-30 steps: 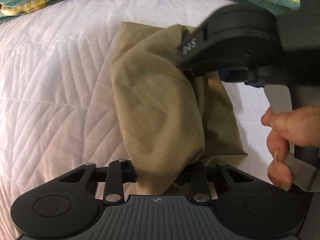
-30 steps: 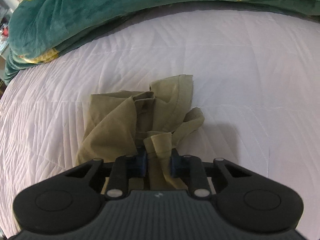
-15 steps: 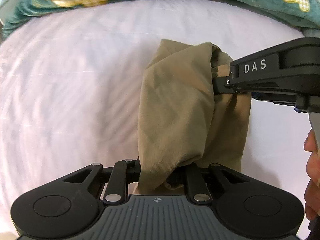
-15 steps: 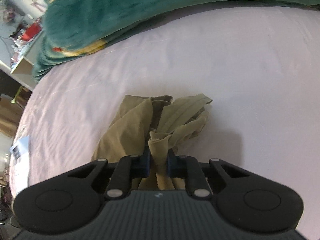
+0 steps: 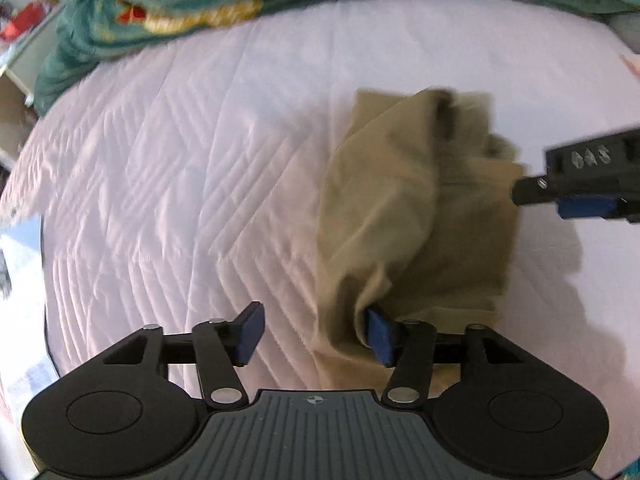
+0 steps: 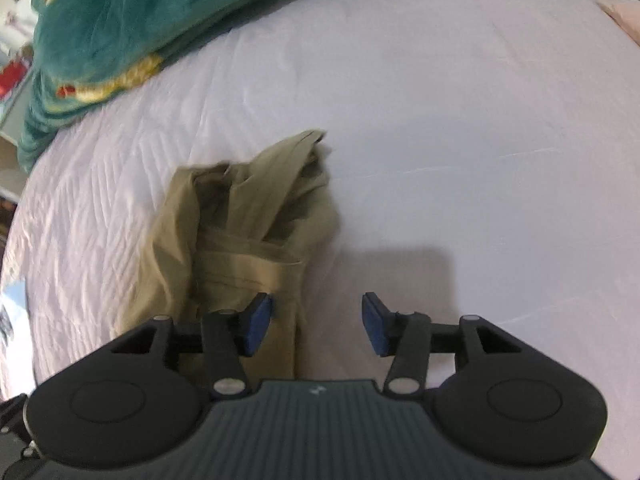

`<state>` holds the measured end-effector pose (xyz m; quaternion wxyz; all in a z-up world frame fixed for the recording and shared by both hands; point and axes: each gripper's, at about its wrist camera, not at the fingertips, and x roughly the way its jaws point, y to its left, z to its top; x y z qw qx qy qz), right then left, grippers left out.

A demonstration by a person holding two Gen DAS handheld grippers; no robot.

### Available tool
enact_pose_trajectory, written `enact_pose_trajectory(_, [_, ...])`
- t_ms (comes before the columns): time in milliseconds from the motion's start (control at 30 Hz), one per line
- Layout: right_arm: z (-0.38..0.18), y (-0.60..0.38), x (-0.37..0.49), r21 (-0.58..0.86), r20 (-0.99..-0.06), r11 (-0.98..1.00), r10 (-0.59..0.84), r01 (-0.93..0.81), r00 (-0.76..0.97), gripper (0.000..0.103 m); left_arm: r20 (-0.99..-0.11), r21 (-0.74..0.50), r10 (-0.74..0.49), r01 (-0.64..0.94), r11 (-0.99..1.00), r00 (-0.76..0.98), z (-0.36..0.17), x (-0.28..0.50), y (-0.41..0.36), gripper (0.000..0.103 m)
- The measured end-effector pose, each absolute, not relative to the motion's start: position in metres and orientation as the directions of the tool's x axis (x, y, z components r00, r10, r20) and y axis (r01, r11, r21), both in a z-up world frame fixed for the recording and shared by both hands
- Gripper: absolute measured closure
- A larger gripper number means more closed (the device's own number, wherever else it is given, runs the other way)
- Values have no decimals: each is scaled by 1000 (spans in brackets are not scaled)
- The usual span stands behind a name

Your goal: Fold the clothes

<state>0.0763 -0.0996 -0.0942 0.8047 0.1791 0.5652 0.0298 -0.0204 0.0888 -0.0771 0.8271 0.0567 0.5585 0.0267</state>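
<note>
An olive-green garment (image 5: 420, 220) lies bunched and partly folded on the white quilted bedcover (image 5: 160, 200). My left gripper (image 5: 316, 334) hangs over the garment's near left edge with its jaws opening. The cloth brushes the right pad (image 5: 380, 336), and the left pad is over bare quilt. My right gripper (image 5: 540, 196) reaches in from the right at the garment's far side. In the right wrist view the garment (image 6: 248, 232) sits left of centre. There the right gripper (image 6: 318, 326) is opening, with only the cloth's edge by its left pad (image 6: 258, 324).
A green plush blanket (image 5: 180, 8) with yellow and red patterns is heaped along the far side of the bed, also seen as the blanket (image 6: 120, 28) at the upper left. The bed's left edge and room clutter show at the far left. White quilt (image 6: 460, 140) spreads to the right.
Both grippers held the garment pinched and lifted before. Now both have let go with jaws apart, and the cloth has dropped in a bunch on the quilt. Both hands shifted sideways.
</note>
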Motion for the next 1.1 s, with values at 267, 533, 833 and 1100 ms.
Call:
enact_pose_trajectory(267, [-84, -77, 106, 326, -895, 945, 311, -4, 319, 50, -916, 155, 140, 8, 988, 376, -77, -17, 46, 41])
enact_pose_trajectory(533, [-101, -41, 128, 336, -900, 932, 360, -134, 245, 57, -928, 118, 126, -45, 992, 352, -109, 2, 59, 58])
enact_pose_trajectory(833, [-100, -24, 141, 389, -888, 903, 420, -180, 187, 89, -940, 7, 47, -120, 993, 338, -117, 8, 95, 88])
enact_pose_trajectory(1100, [-65, 22, 159, 412, -859, 868, 472, -277, 199, 90, -937, -46, 24, -190, 981, 350, -111, 13, 139, 89])
